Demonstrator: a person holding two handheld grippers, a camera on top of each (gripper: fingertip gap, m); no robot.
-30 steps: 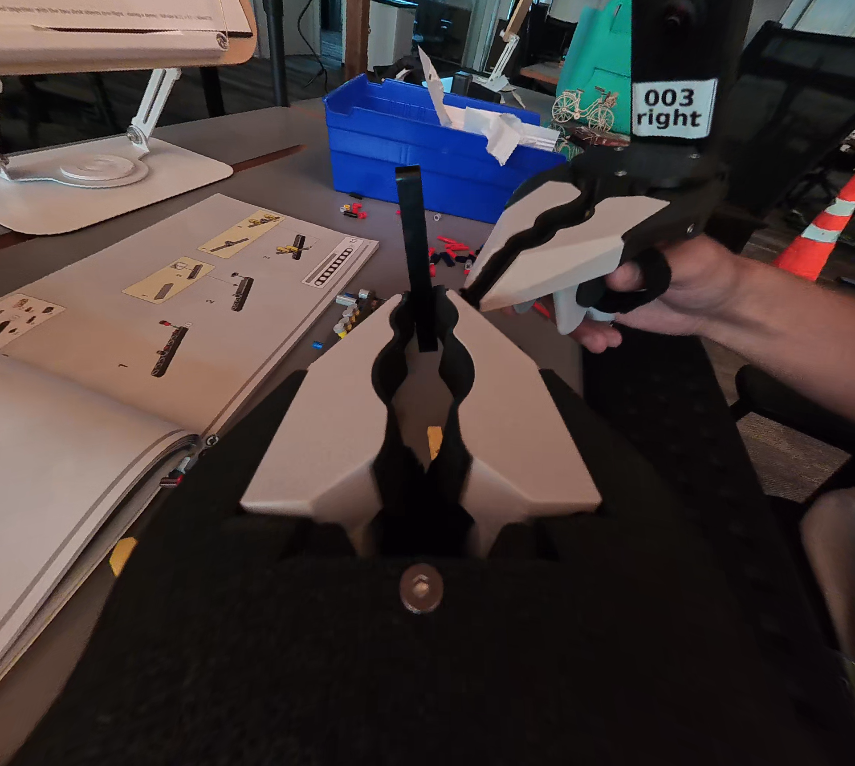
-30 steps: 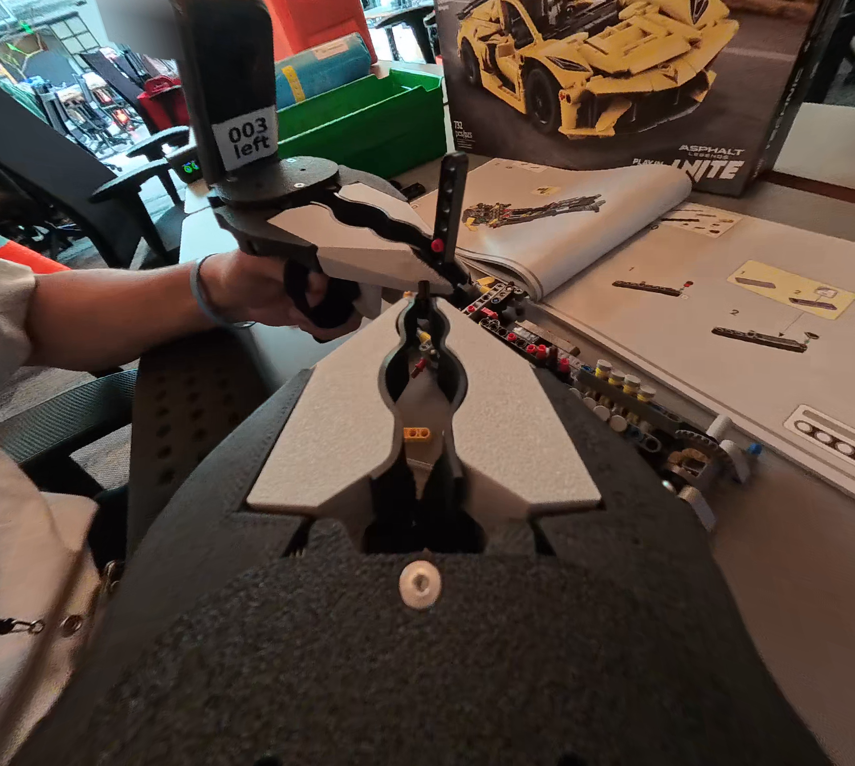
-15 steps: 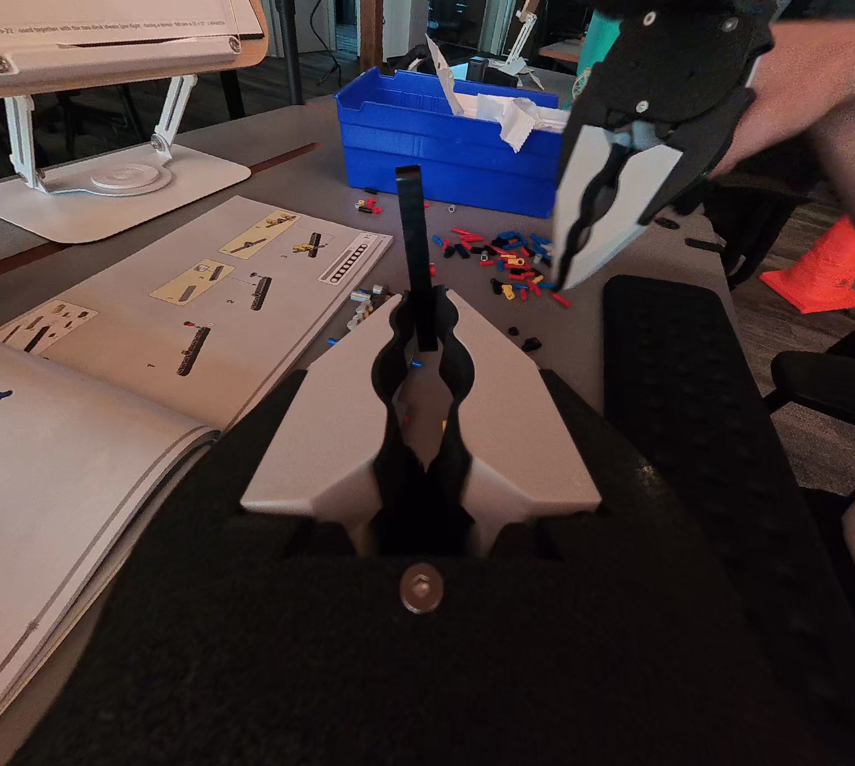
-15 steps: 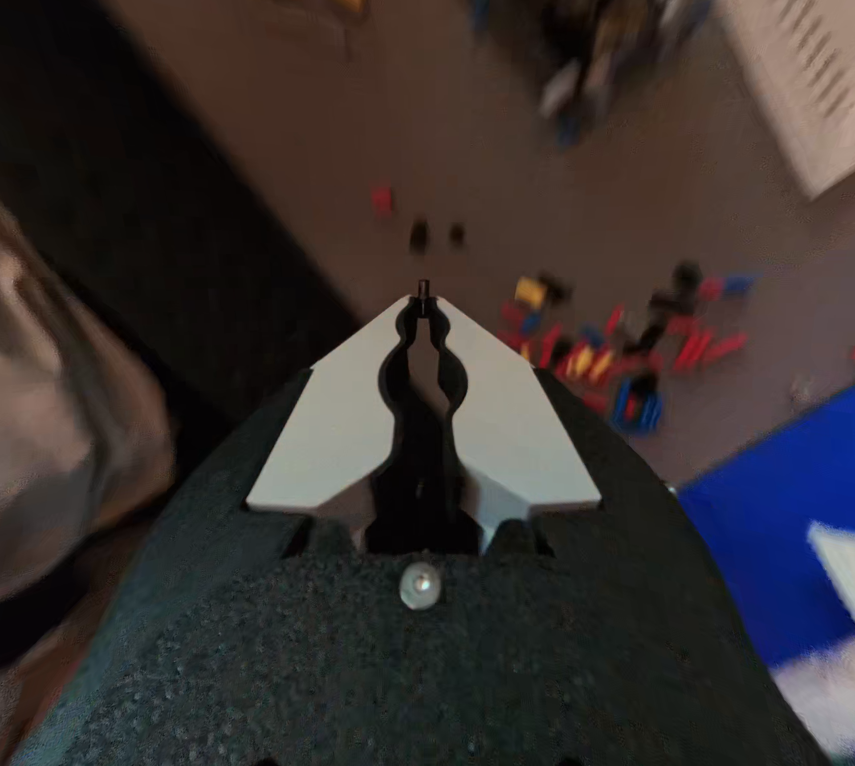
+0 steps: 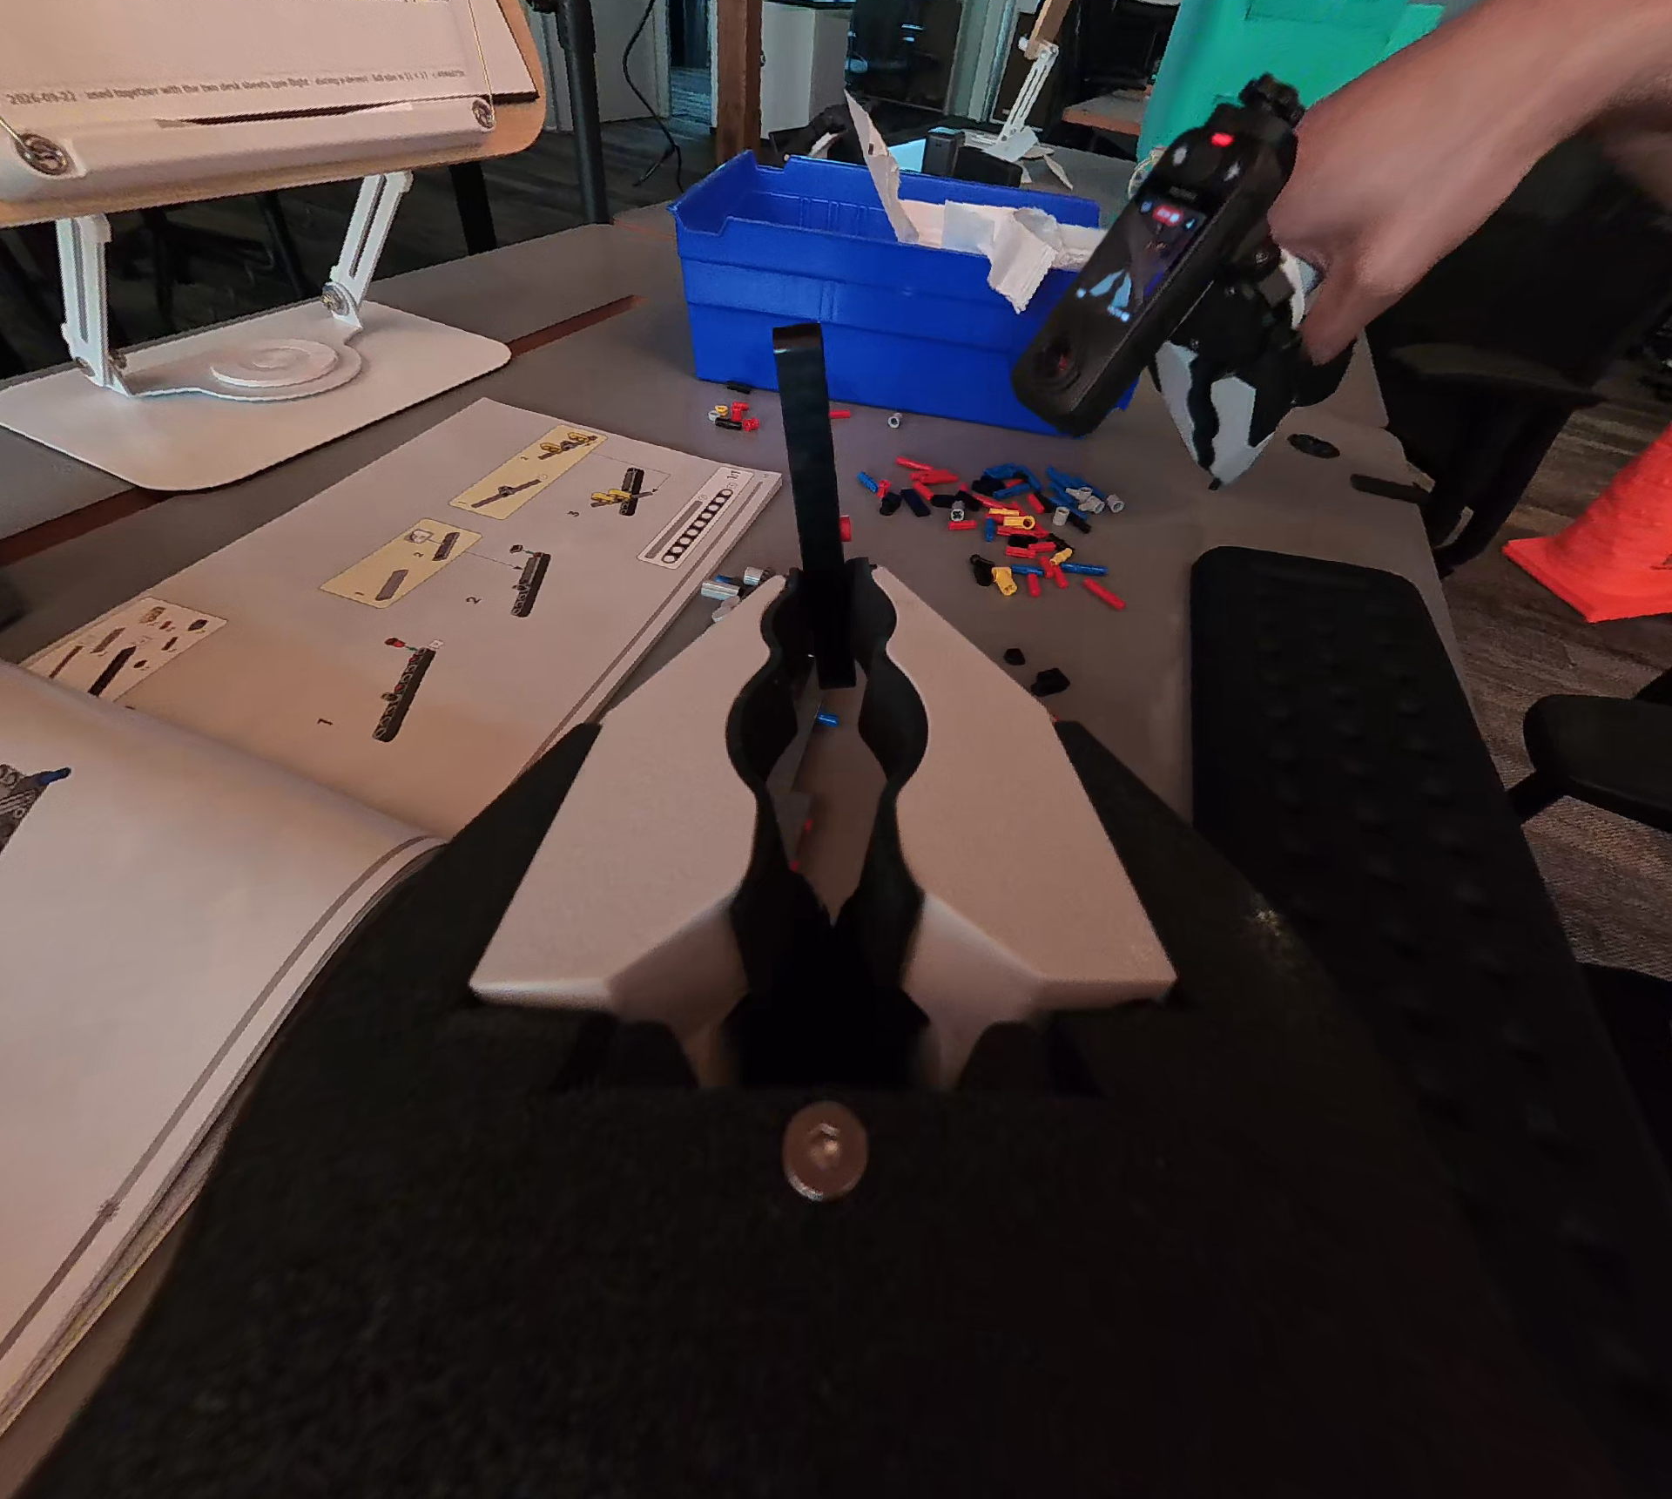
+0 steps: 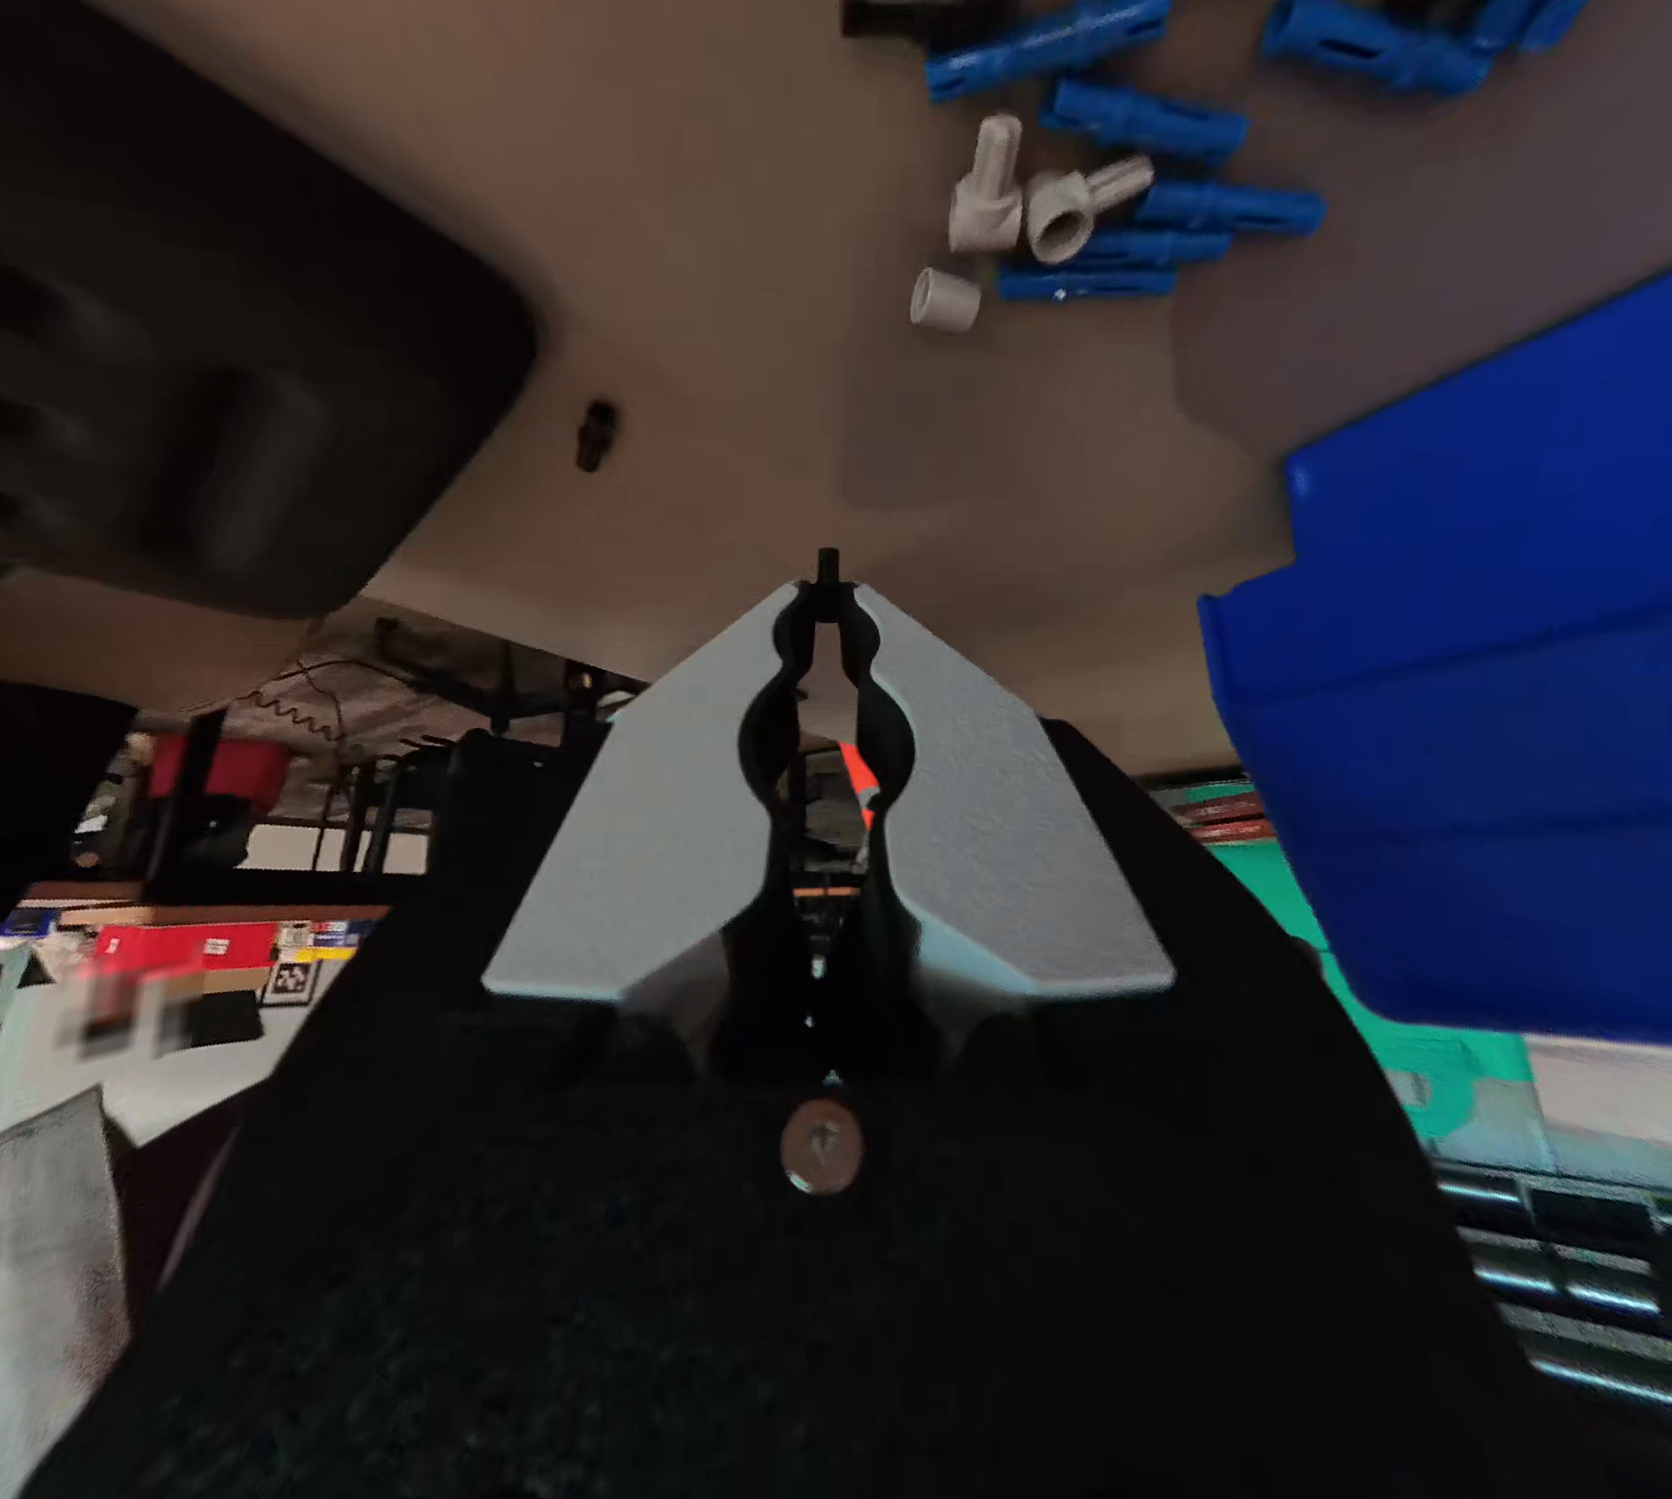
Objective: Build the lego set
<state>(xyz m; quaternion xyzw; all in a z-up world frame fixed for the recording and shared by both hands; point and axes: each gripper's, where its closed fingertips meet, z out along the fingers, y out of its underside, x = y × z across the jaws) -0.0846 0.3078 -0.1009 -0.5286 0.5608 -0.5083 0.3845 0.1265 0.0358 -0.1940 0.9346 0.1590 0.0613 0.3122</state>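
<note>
We find the left gripper [image 5: 821,596] at lower centre of the left wrist view, its jaws clamped on a black beam [image 5: 812,496] that stands upright out of the tips. Left of it the manual [image 5: 380,596] lies open on the table [image 5: 1176,542]. Beyond the tips, at mid-frame, loose pins [image 5: 1004,523] in red, blue, yellow and black are scattered. Behind them, the blue bin [image 5: 859,315] holds crumpled white paper [image 5: 986,238]. At right, a hand [image 5: 1411,189] holds the right gripper [image 5: 1217,451] tips-down above the table, just right of the pins. In the right wrist view, that gripper [image 6: 828,582] pinches a small black pin [image 6: 828,561] at centre frame.
</note>
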